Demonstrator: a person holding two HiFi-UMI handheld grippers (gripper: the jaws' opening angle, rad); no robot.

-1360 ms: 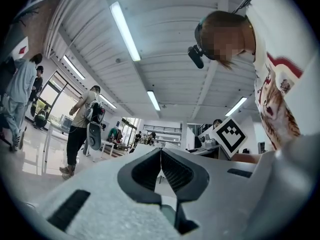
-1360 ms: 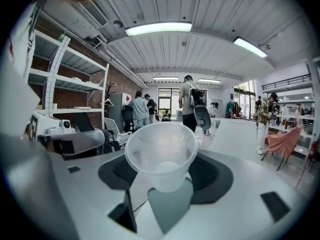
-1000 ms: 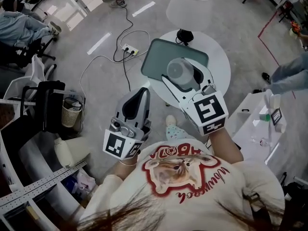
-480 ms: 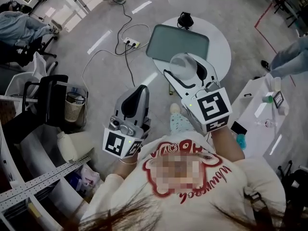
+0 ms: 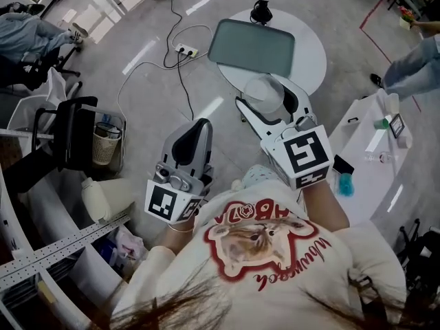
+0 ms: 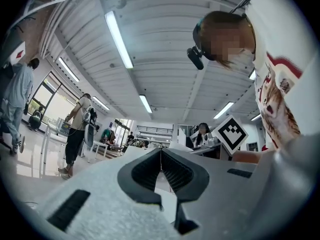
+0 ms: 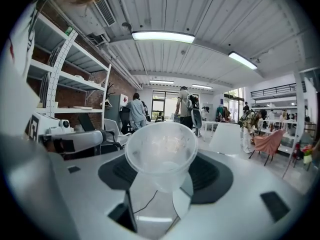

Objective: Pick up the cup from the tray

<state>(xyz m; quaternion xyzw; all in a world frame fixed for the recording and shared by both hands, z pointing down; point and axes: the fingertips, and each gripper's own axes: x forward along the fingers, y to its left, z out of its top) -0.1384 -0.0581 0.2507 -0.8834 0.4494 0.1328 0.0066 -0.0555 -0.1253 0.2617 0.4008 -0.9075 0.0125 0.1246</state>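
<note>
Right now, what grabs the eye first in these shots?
The clear cup stands out first, clamped in the right gripper mid-frame in the head view and held off the tray. The tray lies beyond it on the round white table, with nothing on it. The left gripper hangs shut and empty at lower left.

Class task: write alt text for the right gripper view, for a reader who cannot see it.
The right gripper holds a clear plastic cup between its jaws, open mouth facing the camera. Behind, people stand in a bright hall.
</note>
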